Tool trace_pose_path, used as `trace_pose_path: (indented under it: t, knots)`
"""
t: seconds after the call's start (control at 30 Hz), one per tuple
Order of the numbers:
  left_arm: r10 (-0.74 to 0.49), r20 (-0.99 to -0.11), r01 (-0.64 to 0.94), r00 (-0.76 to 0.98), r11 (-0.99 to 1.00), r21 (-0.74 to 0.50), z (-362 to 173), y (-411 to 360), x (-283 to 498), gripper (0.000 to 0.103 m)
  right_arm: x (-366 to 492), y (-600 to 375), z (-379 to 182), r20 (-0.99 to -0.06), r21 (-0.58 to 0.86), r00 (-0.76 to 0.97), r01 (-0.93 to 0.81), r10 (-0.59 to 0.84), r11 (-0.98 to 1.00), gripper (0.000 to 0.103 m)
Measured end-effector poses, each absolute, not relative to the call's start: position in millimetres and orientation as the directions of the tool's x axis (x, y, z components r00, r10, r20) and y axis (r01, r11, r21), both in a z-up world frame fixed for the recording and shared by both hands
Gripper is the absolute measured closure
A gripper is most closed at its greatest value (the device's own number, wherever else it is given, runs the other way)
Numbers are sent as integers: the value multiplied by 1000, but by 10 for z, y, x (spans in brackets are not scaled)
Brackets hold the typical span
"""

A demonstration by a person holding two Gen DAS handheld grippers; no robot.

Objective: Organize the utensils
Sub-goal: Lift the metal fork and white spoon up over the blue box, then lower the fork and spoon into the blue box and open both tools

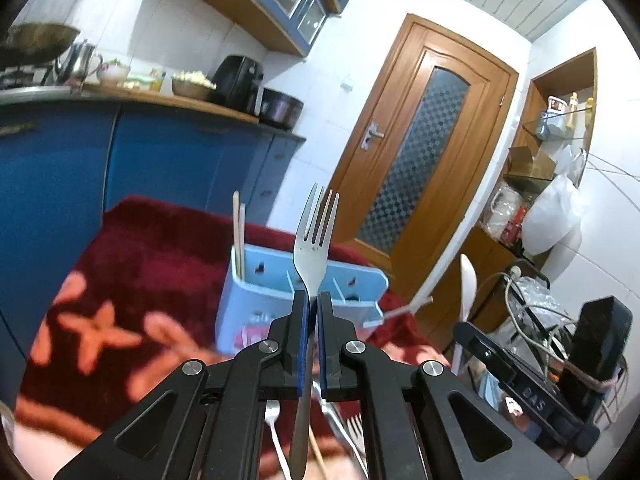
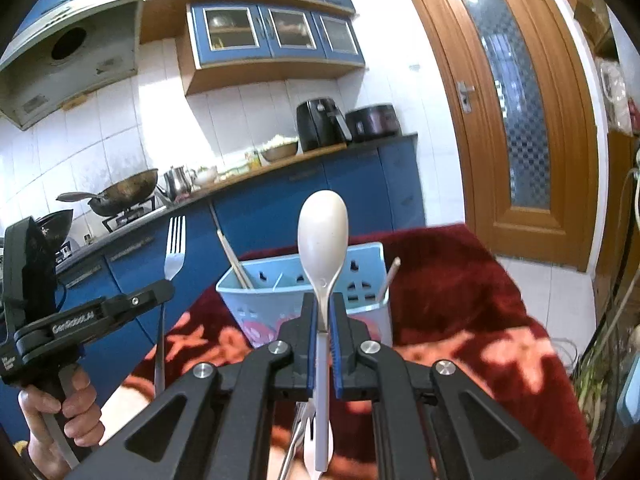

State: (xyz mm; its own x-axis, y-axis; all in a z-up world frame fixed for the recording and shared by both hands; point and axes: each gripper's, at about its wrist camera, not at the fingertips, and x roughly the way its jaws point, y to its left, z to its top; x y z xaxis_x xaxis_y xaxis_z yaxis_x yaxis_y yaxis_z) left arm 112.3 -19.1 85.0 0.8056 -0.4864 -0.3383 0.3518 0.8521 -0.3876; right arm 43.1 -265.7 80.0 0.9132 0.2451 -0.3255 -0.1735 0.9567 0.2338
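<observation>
Standing clamped in left gripper (image 1: 312, 300): fork (image 1: 314, 240), tines up.

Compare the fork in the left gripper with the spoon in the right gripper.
The fork is shiny metal; the spoon is matt white, probably plastic. The fork ends in four tines, the spoon in a rounded bowl. Both stand head up, clamped by the handle: fork in the left gripper, spoon in the right gripper, before the blue holder.

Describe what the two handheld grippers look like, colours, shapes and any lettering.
Both grippers, the left and the right, are black plastic linkages with silver round pivot bolts and triangular cut-outs, ending in narrow fingers lined with blue pads. Seen side-on, the left one has a pistol-style handle and white lettering.
</observation>
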Motion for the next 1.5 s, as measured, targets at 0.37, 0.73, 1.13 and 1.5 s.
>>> trace_pose_path:
  t: [0.37,0.73,1.13,1.5]
  knots:
    - [-404,-197,333,893,889,-313,1167,-322,1459,99,599,-2731,745,-288,245,925,-179,248,953,95]
    - [-267,-127,221,955,930,-292,1110,-356,1952,99,719,-2789,656,-277,240,927,-187,252,952,95]
    - [-221,-150,168,964,938,-303,760,-380,2152,99,1069,-2771,737,-247,254,934,-195,258,947,95]
    - [-220,-145,173,965,944,-281,692,-396,2150,99,1554,-2704,785,-183,245,965,-139,187,960,95]
